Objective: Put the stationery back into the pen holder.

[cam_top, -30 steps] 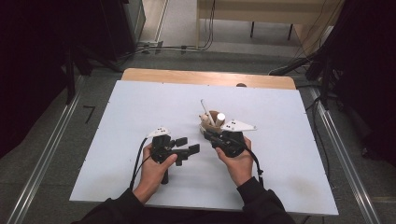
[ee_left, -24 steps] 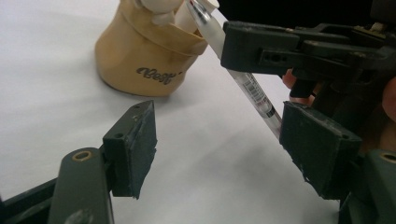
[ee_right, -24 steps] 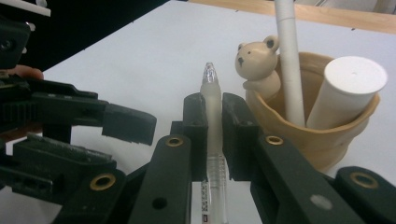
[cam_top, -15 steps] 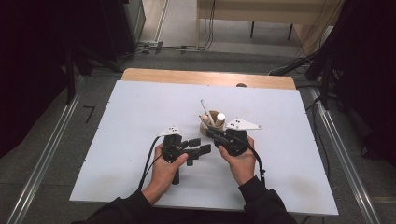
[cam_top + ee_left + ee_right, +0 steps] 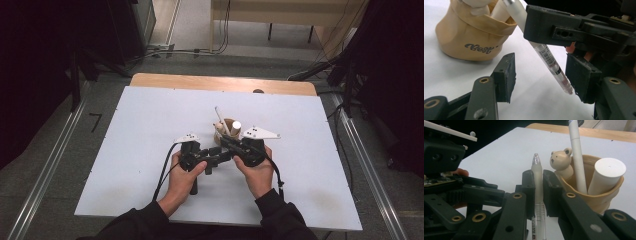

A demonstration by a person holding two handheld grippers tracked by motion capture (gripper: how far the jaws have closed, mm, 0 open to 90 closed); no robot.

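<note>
My right gripper (image 5: 538,177) is shut on a clear pen (image 5: 537,170), which sticks out past its pads. My left gripper (image 5: 541,72) faces it, and the pen's tip end (image 5: 560,76) hangs between the left pads close to the right-hand pad (image 5: 584,77) without being pressed. The left jaws have just been closing around it. In the high view both grippers meet at mid-table, left (image 5: 214,157) and right (image 5: 227,145). Just behind them stands a tan pouch-like cup (image 5: 471,32) marked "Best", holding a white pen (image 5: 577,157), a white cylinder (image 5: 609,173) and a bear-topped piece (image 5: 561,160).
The white tabletop (image 5: 150,125) spreads to both sides, with a wooden strip (image 5: 220,82) along its far edge. A black cable (image 5: 164,172) trails from the left gripper toward the near edge. Dark curtains and metal floor rails (image 5: 55,165) flank the table.
My left hand has moved right, up to the right gripper, and its jaws have narrowed around the pen's end. The right hand and its pen have stayed put.
</note>
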